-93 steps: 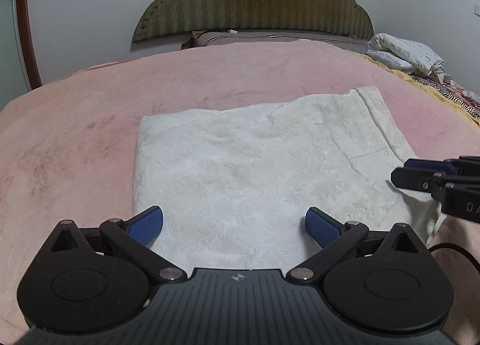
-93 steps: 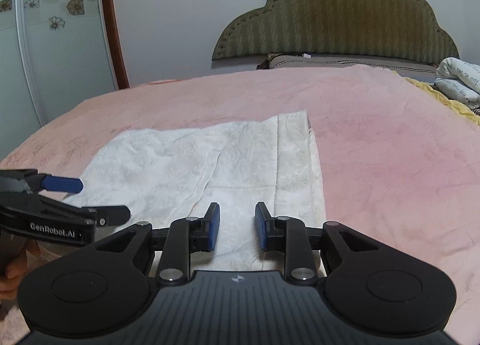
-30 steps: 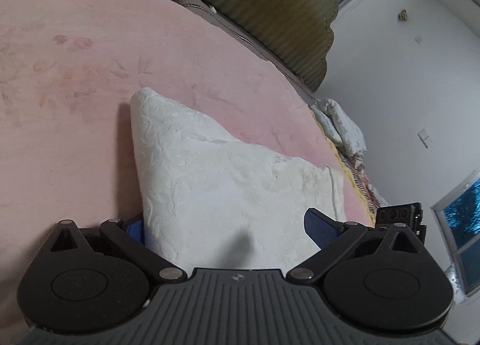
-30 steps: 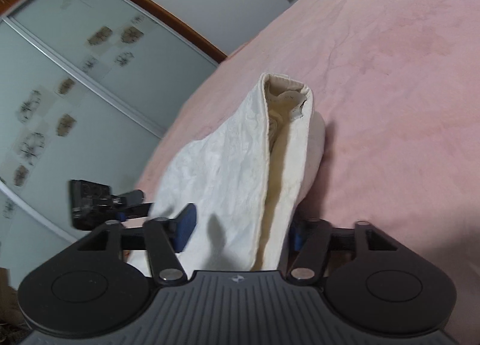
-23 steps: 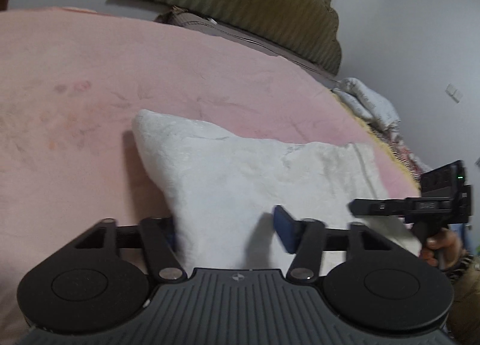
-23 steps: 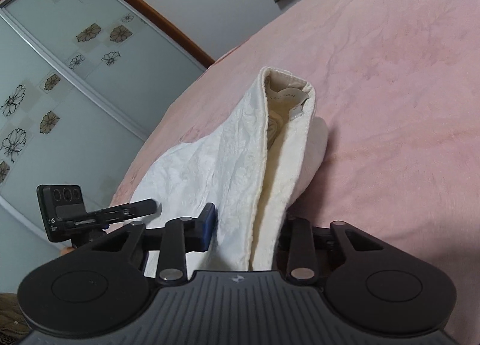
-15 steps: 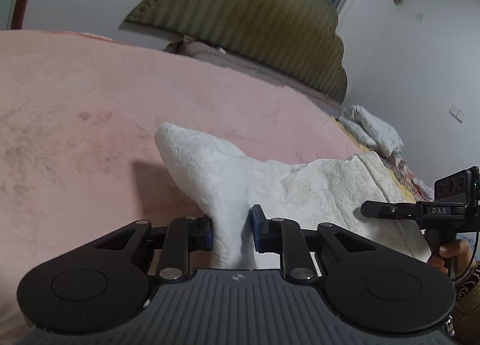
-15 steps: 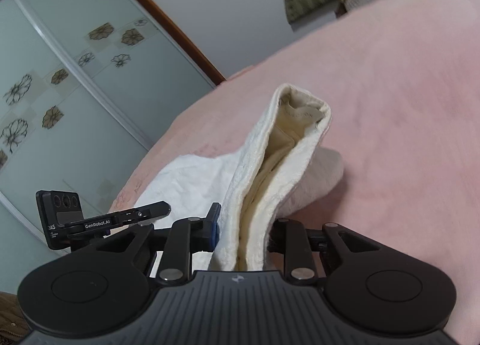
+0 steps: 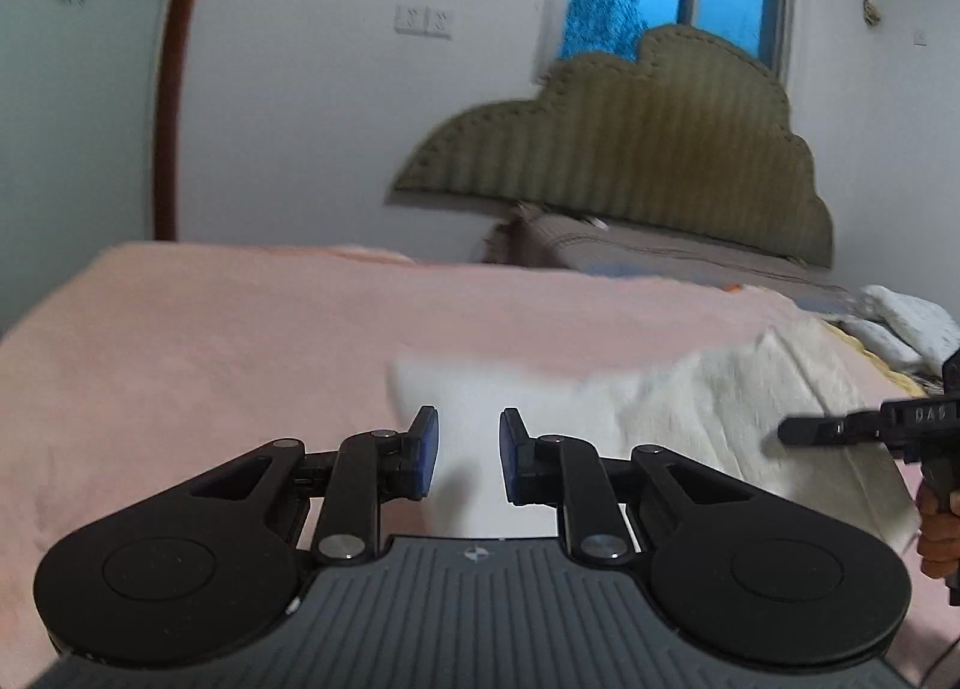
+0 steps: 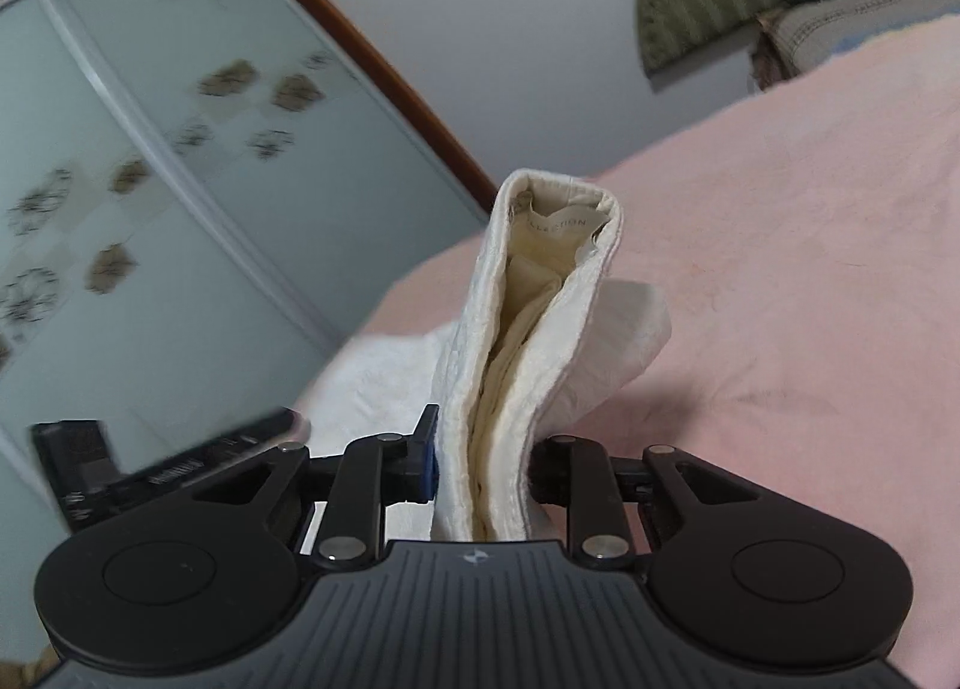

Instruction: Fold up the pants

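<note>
White textured pants [image 9: 690,407], one pair, hang lifted above the pink bedspread [image 9: 210,341]. Two grippers hold them: the left gripper [image 9: 468,461] is clamped on one end, the right gripper [image 10: 480,461] pinches the thick waistband end.

A cloth label [image 10: 555,225] sewn inside the waistband of the white pants [image 10: 528,341] carries grey capital letters; only the ending "LLECTION" can be read, as the start is hidden by the fabric. In the left wrist view, the side of the right gripper [image 9: 798,430] bears pale letters that read "DAS" [image 9: 933,414]. In the right wrist view, the left gripper [image 10: 288,419] has a line of pale lettering on its body, too blurred to read. No numbers can be read.
</note>
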The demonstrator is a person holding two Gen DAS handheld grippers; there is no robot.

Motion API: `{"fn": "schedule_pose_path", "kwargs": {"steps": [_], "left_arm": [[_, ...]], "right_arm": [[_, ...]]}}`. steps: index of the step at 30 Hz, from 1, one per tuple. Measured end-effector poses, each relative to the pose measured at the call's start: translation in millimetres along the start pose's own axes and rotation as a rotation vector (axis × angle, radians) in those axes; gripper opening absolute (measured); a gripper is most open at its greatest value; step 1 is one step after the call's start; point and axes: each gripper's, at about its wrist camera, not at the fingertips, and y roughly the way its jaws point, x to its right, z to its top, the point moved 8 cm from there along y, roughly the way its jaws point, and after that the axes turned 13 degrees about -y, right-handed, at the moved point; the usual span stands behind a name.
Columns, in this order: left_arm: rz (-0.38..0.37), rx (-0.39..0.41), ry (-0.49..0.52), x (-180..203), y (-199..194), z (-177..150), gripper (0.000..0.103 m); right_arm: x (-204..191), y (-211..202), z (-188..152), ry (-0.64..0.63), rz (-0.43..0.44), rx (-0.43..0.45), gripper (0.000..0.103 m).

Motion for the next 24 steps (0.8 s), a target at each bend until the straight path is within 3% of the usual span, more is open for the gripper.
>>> {"fn": "schedule_pose_path", "kwargs": {"steps": [4,5,6,7,8,9,10,12,13,14,15,18,19,21,22,24], "left_arm": [[0.046,-0.067,-0.068,-21.7,22.5,2.4,0.027],[0.056,-0.083,-0.08,-23.9,23.8,-1.2,0.027],[0.061,-0.092,-0.084,-24.9,22.8,-3.3,0.028],[0.055,-0.099,-0.079,-24.1,19.4,-6.0,0.031],[0.046,-0.111,-0.069,-21.0,16.1,-9.8,0.035],[0.035,-0.129,-0.062,-18.9,14.5,-12.7,0.048],[0.019,-0.143,-0.059,-13.6,12.9,-15.5,0.062],[-0.027,-0.154,-0.044,0.5,2.2,-26.0,0.073],[-0.056,-0.162,-0.021,10.5,-1.3,-31.6,0.075],[-0.081,-0.171,0.011,20.1,-2.4,-38.8,0.076],[-0.091,-0.181,0.046,29.1,-3.3,-45.9,0.08],[-0.047,-0.221,0.173,49.5,8.8,-75.2,0.091],[-0.016,-0.251,0.212,54.8,18.7,-89.1,0.091],[0.035,-0.26,0.236,53.2,30.9,-101.3,0.093],[0.048,-0.241,0.217,52.2,26.1,-101.4,0.089],[0.057,-0.2,0.191,53.8,7.5,-96.4,0.092]], "right_arm": [[26.9,28.9,-8.9,0.026,-0.103,-0.076,0.027],[35.2,28.3,-14.0,0.037,-0.147,-0.099,0.031],[42.2,25.8,-19.4,0.06,-0.175,-0.118,0.041],[47.8,19.9,-25.0,0.084,-0.201,-0.125,0.051],[51.8,11.4,-28.0,0.082,-0.227,-0.122,0.053],[53.5,2.0,-28.8,0.063,-0.26,-0.113,0.057],[53.8,-8.4,-28.5,0.041,-0.299,-0.103,0.06],[42.8,-30.8,-24.7,-0.065,-0.47,-0.067,0.062],[28.9,-38.3,-22.0,-0.175,-0.551,-0.063,0.061],[11.1,-41.9,-21.3,-0.283,-0.577,-0.059,0.061],[-8.2,-42.5,-23.4,-0.362,-0.548,-0.055,0.061],[-55.3,-30.5,-46.1,-0.452,-0.335,-0.108,0.059],[-58.6,-22.7,-57.2,-0.478,-0.332,-0.164,0.059],[-47.2,-8.0,-75.7,-0.523,-0.427,-0.258,0.058],[-40.5,-8.0,-79.1,-0.516,-0.475,-0.256,0.058],[-46.7,-19.6,-75.1,-0.466,-0.517,-0.205,0.06]]}}
